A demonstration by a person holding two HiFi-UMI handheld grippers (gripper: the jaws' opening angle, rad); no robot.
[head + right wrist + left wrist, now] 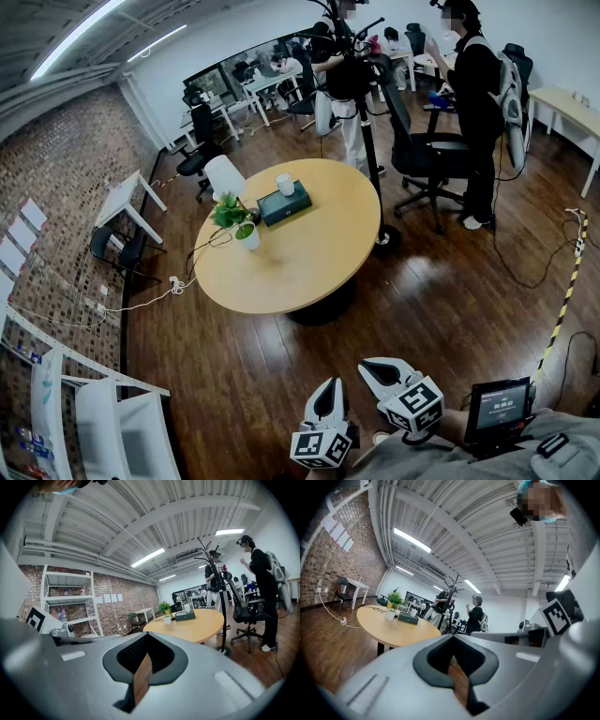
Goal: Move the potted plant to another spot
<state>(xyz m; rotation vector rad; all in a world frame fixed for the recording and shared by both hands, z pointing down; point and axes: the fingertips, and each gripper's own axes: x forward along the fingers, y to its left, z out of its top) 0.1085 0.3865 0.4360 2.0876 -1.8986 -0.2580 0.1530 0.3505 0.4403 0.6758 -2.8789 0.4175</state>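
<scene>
The head camera looks forward and steeply down from above the left claw (329,384) and right claw (377,368), which sit at its lower edge. The round table (300,253) lies well ahead of them. Each claw camera rides just behind its own claw, low and roughly level, facing that far table. All three views share the table, its potted plant (232,214) and, seemingly, the same standing people (478,94) beyond.

The leafy potted plant (238,223) stands upright in its white pot at the table (300,258) edge.
</scene>
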